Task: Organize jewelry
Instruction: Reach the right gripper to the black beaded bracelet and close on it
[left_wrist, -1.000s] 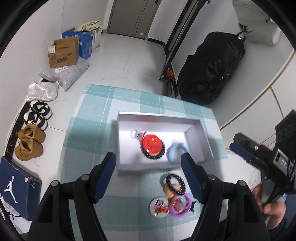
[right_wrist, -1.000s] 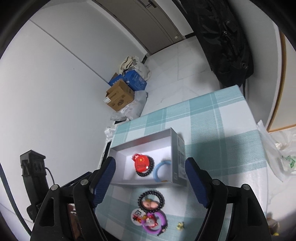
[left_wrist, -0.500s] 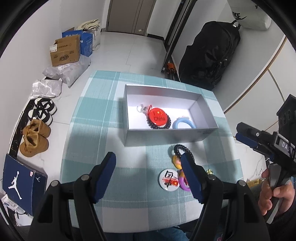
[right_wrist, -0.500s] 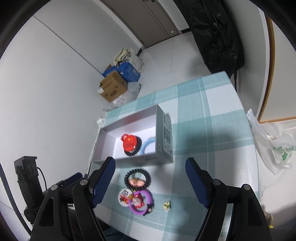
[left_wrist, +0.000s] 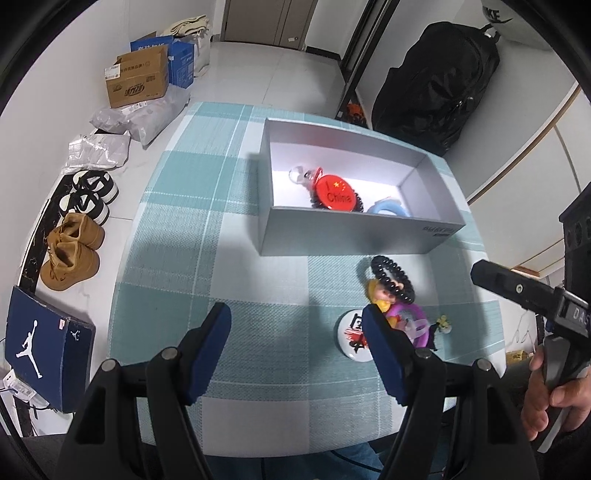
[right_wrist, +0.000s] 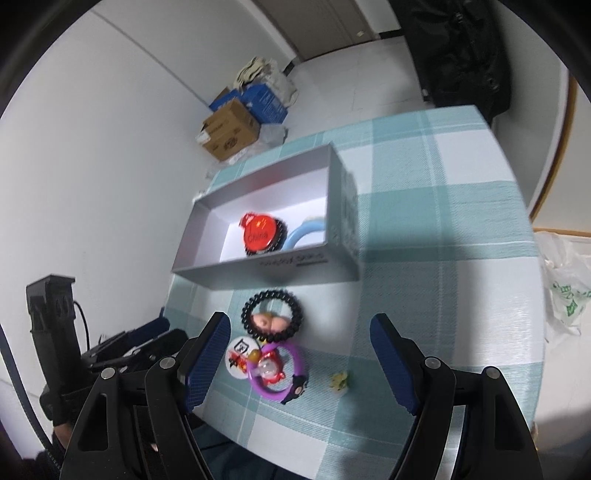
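Note:
A grey box (left_wrist: 354, 236) (right_wrist: 258, 275) on the checked cloth holds a red "China" badge (left_wrist: 334, 192) (right_wrist: 258, 230) on a black bead ring and a blue ring (left_wrist: 388, 208) (right_wrist: 303, 234). In front of it lie a black bead bracelet (left_wrist: 391, 278) (right_wrist: 271, 315), a white badge (left_wrist: 351, 338) (right_wrist: 238, 356), a purple ring (left_wrist: 412, 323) (right_wrist: 280, 373) and a small yellow charm (left_wrist: 443, 325) (right_wrist: 340, 380). My left gripper (left_wrist: 295, 328) is open and empty, above the table's near edge. My right gripper (right_wrist: 301, 339) is open and empty, above the loose pieces.
The table (left_wrist: 177, 236) stands by a white wall. On the floor to the left are shoes (left_wrist: 70, 254), a blue shoebox (left_wrist: 44, 343) and cardboard boxes (left_wrist: 136, 79). A black bag (left_wrist: 436, 81) stands beyond the table. A plastic bag (right_wrist: 565, 277) lies at the right.
Both grippers have pulled back toward the table's near edge, so the box and loose pieces now sit farther ahead. Both stayed open.

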